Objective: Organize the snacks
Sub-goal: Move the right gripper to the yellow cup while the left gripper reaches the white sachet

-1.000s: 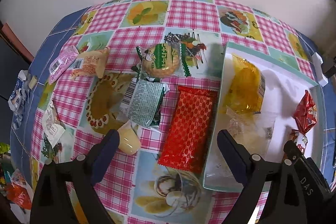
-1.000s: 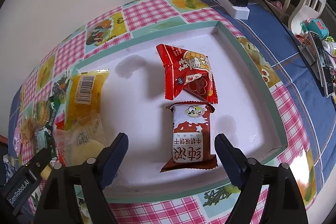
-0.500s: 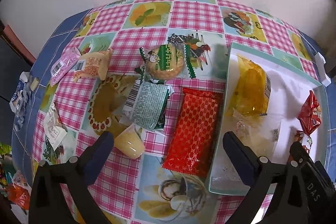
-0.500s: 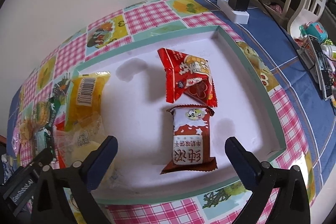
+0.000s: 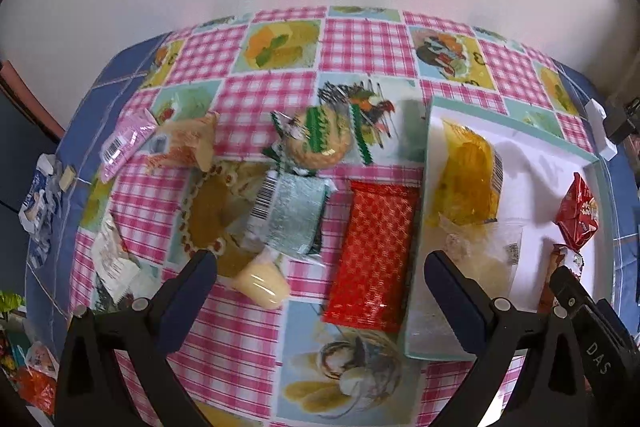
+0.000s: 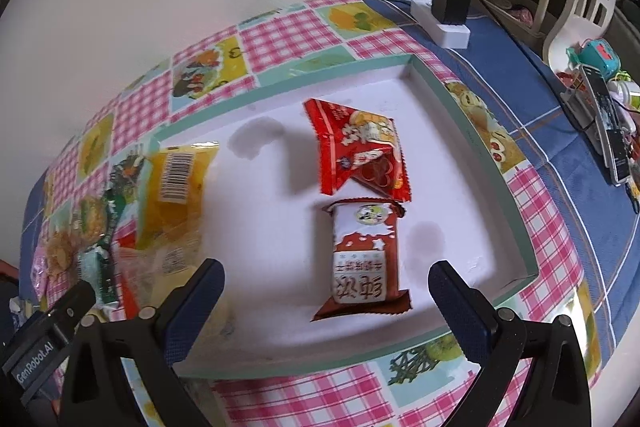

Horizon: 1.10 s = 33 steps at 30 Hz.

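Jaws on both the left gripper (image 5: 320,273) and right gripper (image 6: 326,283) have just spread wide, empty, so the brown-and-white wafer packet (image 6: 362,259) lies released in the tray (image 6: 516,223).

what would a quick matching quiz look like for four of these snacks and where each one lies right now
Column one:
1. yellow packet
2. brown and white bar
3. red patterned packet
4. pink packet

Column two:
a. on the tablecloth, just outside the tray's left wall
b. in the tray, just below the red triangular packet
c. far left on the tablecloth, near its edge
d. in the tray, against its left wall

Pairs: 1-d, 2-b, 3-a, 4-c
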Tool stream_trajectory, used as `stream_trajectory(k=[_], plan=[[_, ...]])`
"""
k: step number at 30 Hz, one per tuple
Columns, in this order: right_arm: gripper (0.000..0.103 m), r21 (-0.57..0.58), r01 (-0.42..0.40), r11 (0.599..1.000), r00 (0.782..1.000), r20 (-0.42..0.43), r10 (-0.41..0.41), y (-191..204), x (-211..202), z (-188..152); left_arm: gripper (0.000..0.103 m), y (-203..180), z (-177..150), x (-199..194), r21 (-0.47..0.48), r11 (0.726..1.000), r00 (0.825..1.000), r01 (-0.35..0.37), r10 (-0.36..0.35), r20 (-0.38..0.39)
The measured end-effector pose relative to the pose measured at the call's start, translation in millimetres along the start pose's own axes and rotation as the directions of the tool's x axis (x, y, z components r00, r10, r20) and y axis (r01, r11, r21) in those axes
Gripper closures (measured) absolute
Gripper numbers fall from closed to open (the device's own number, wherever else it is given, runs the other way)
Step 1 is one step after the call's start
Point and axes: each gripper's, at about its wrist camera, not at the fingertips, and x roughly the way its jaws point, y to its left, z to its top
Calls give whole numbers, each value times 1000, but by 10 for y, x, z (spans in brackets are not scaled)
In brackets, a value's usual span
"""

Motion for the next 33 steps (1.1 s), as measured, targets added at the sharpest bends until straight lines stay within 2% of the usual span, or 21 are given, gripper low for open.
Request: stream_trajectory(k=[3,9,13,17,22,26,33], plan=[[0,-18,-11,1000,1000,6,11,73,-48,-23,0,98,7,-42,23,1000,1000,-10,10,13],[0,-29,-115,993,993,-1,115,262,-116,-106,0,350,-7,-63,54,998,999,-39,38,20],[0,-32,-184,982,983,-15,184,380,-116,-171,0,640,-23,-63,-3,998,998,-61,61,19],[0,-97,-170,981,985,-18,169,551,-141,-241,0,919,-35,-71,-79,994,997,-70,71,21],[0,-144,-222,964,975,-5,223,761,-239,-291,0,1250,-48,-83,-142,985,994,-101,106,23],[0,-200,-257,946,966,-13,260,989,-287,-350,0,1555,-88,-25,-220,971,995,-98,98,-12],[0,-253,-331,909,944,-90,318,1411,-254,-504,0,2008,-174,120,-276,947,987,-161,149,-66]])
